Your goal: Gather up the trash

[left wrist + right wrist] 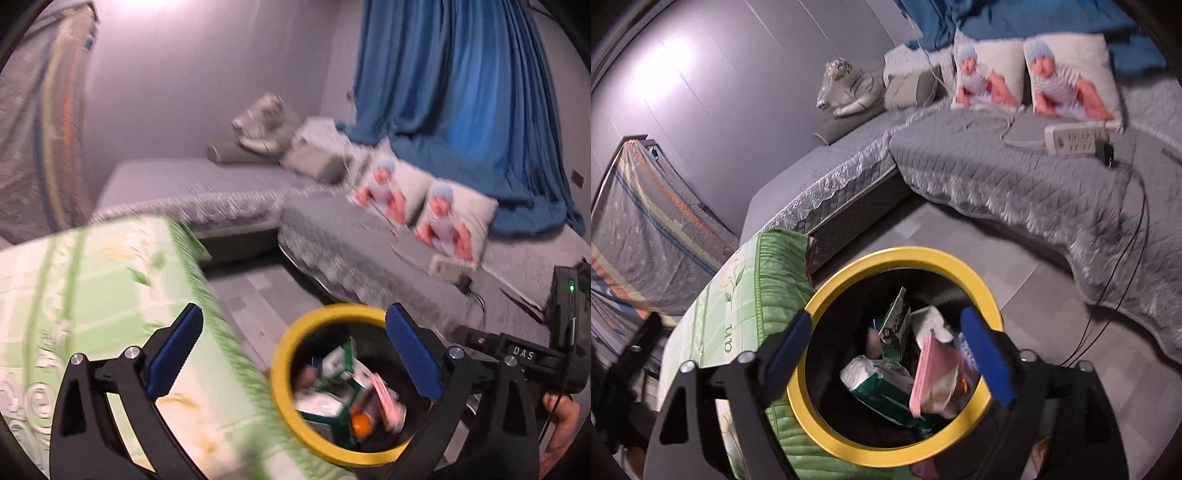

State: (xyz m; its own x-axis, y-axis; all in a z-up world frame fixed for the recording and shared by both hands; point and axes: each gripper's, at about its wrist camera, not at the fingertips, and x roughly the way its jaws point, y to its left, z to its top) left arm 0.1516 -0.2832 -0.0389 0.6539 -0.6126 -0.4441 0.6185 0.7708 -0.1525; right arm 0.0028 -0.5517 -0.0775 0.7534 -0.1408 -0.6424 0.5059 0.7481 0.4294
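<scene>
A: Right wrist view first. What is furthest left?

B: A green quilted cover (738,314) over a raised surface. Touching its right edge stands the bin (971,269), black with a yellow rim, on the grey floor (1027,280).

A: What is in the bin?

B: Trash. A green-and-white carton (895,317) stands nearly upright, its long axis pointing up toward the rim. A green-and-white pack (882,384) lies lower left. A pink packet (929,373) leans on end, its long axis running up and down. A crumpled white wrapper (929,321) sits above it.

A: And the right gripper (892,354)?

B: Its fingers are spread wide over the bin's mouth, holding nothing.

A: Left wrist view?

B: Blurred. The left gripper (295,354) is also spread and empty, its left finger (173,354) above the green cover (92,295), its right finger (413,354) over the bin's (284,387) right rim. Something orange (360,421) shows among the trash; I cannot tell what.

A: Behind?

B: A grey sofa (997,177) with two baby-print cushions (1071,74) and a power strip (1075,138).
</scene>
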